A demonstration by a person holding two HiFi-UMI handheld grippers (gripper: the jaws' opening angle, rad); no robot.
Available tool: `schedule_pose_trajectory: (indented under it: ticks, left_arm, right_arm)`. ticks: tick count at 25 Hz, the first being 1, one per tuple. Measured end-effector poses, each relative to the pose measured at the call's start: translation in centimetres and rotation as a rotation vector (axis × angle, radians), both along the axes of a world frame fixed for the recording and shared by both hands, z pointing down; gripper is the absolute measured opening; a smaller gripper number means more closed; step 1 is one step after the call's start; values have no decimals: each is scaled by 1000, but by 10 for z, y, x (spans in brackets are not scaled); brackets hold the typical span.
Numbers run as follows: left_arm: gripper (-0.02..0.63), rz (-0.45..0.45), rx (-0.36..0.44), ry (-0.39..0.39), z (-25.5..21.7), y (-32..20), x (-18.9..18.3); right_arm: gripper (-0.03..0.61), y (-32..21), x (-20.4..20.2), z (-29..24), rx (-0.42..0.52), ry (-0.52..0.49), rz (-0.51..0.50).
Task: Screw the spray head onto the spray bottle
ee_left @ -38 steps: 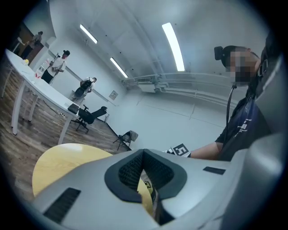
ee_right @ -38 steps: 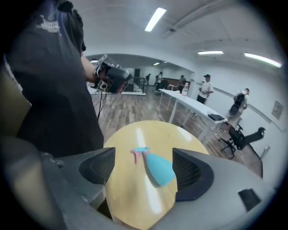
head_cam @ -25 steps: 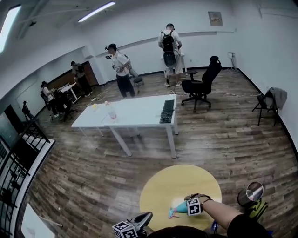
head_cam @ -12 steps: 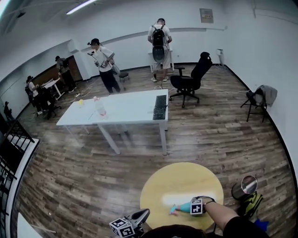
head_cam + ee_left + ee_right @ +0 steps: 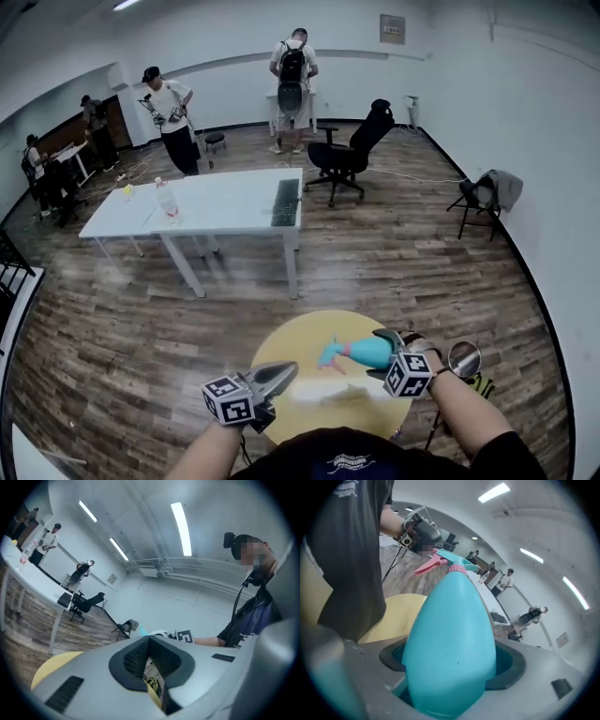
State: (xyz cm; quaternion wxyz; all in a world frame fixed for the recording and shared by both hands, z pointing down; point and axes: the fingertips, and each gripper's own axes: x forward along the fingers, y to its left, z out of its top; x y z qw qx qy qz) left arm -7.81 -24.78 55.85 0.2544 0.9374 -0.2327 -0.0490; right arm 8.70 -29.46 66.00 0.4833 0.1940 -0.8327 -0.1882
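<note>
A teal spray bottle (image 5: 367,352) with a pink-triggered spray head (image 5: 328,354) on its neck hangs above the round yellow table (image 5: 281,342). My right gripper (image 5: 381,356) is shut on the bottle's body, with the nozzle end pointing left. In the right gripper view the bottle (image 5: 450,648) fills the jaws and the spray head (image 5: 443,563) points away. My left gripper (image 5: 284,372) is shut and empty, over the table's near left edge, a short way left of the bottle. In the left gripper view the jaws (image 5: 150,656) are pressed together with nothing between them.
A long white table (image 5: 216,216) with a keyboard (image 5: 284,202) and a small bottle (image 5: 167,199) stands beyond. A black office chair (image 5: 352,155), a folding chair (image 5: 486,195) and several people are further off. A round metal thing (image 5: 463,358) sits right of the yellow table.
My right gripper has lifted the bottle up off the yellow table. My left gripper has risen and come forward over the table's edge. The head view has swung right.
</note>
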Motion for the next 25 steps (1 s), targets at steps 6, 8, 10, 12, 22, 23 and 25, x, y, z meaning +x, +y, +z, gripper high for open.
schedule_pose_trajectory:
  ticks: [6,8,10,12,22,23,25]
  left_arm:
    - [160,160,-82,-28,-47,-11,48]
    - [310,260,-165,-38,-46,-4,69]
    - [357,336,-203,-72,-42,5,88]
    - [357,367,-208,-118,-37,12,101]
    - [186,397,239,-536,-39,38,115]
    - [186,392,267,-570,-38,39,114]
    - [186,381,292,-595,-37,39,110]
  right_arm:
    - [463,18,17,-79,189,89,-71]
    - [463,25,15,-82,222,131,-95]
    - [463,32,6,-84,249,155,-123]
    - [463,39,-7,-88,268,155,-151]
    - [459,51,-19,-90,216,97,-193]
    - [459,50,-21,-91,222,90,-197]
    - [454,49,-25,-93,232,85,-205]
